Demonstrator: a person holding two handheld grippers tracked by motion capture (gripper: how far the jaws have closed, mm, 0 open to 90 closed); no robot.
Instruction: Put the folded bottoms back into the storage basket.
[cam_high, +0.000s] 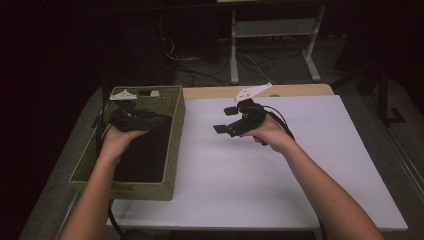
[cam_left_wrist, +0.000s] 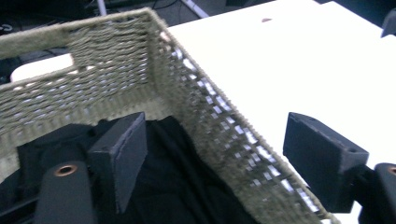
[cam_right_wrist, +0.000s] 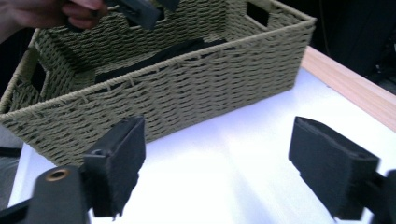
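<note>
The black cloth (cam_left_wrist: 177, 186) is lying limp in the woven basket (cam_high: 176, 131), likely light; pinching a raised fold looks best. Both grippers' fingers are standing wide, holding nothing: left gripper (cam_high: 150, 119), right gripper (cam_high: 225, 120).

No text, label, brand, number or sign can be read in any of the three views
</note>
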